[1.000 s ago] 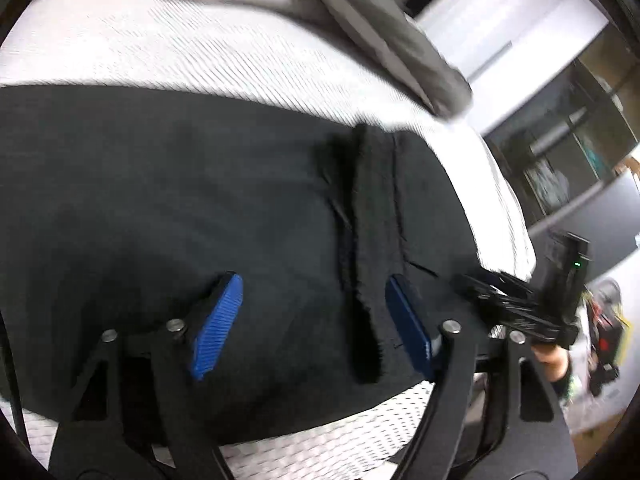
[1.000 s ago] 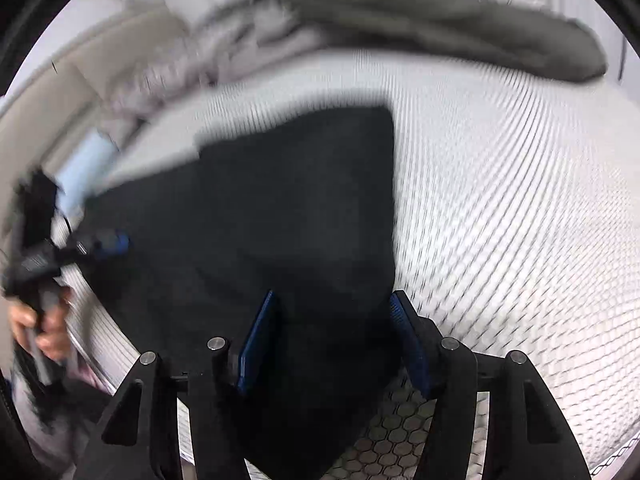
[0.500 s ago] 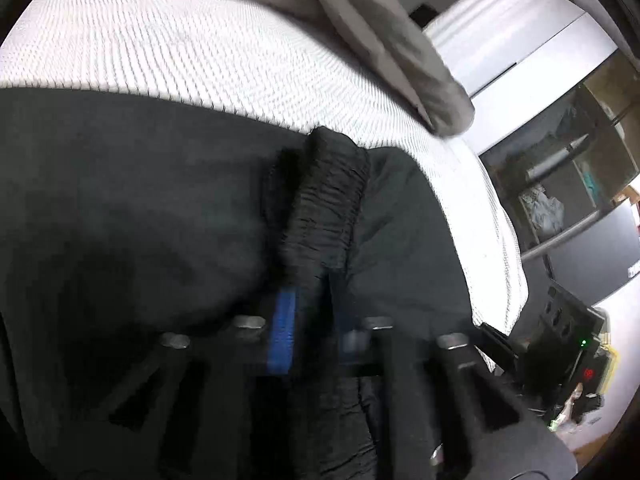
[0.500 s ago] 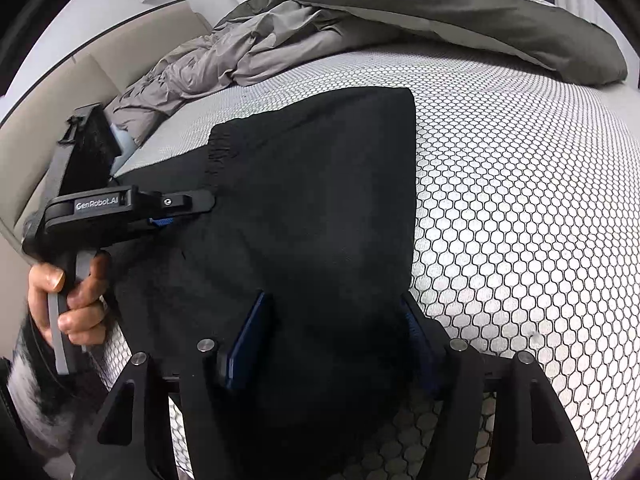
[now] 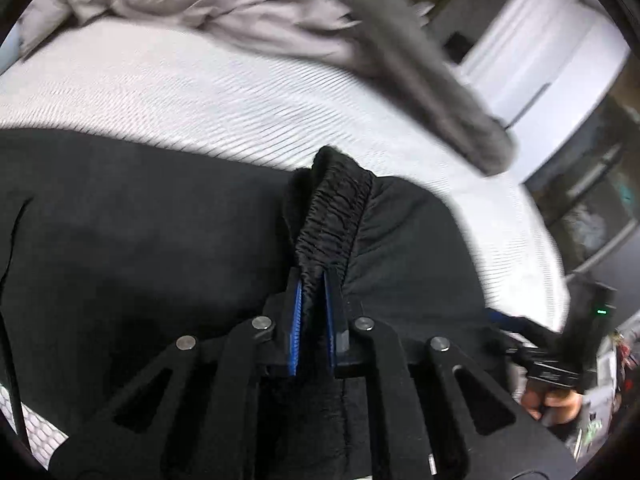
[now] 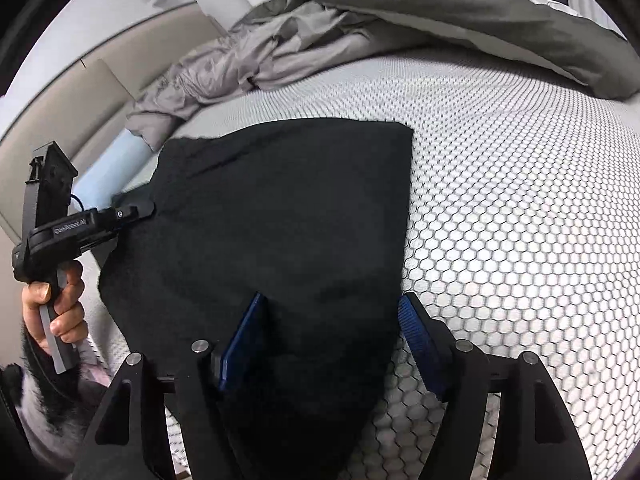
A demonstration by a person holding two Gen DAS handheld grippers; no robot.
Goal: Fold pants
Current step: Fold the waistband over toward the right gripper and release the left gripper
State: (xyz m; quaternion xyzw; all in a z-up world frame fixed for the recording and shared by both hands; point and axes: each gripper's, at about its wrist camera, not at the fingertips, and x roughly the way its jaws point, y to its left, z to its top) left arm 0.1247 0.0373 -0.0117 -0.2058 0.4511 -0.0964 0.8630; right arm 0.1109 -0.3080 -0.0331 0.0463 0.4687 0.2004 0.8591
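Note:
Black pants [image 6: 288,216] lie flat on the white honeycomb-patterned mattress [image 6: 500,200]. In the left wrist view my left gripper [image 5: 312,284] is shut on the gathered elastic waistband [image 5: 336,208], which stands up in a ridge between the blue pads. The right wrist view shows that same left gripper [image 6: 134,214] at the pants' left edge, held by a hand [image 6: 60,304]. My right gripper [image 6: 334,314] hangs over the near right part of the pants, its jaws opening. Black cloth lies between its fingers, and the pads do not press on it. The right gripper [image 5: 560,356] also appears at the right of the left wrist view.
A crumpled grey duvet [image 6: 420,4] is heaped along the far side of the bed. A beige headboard [image 6: 80,80] and a light blue pillow [image 6: 108,164] are at the left. A white wardrobe [image 5: 532,52] and dark shelves [image 5: 600,192] stand beyond the bed.
My left gripper went from wide open to shut on the waistband and bunched it into a raised ridge. The right gripper's jaws have spread wider above the pants.

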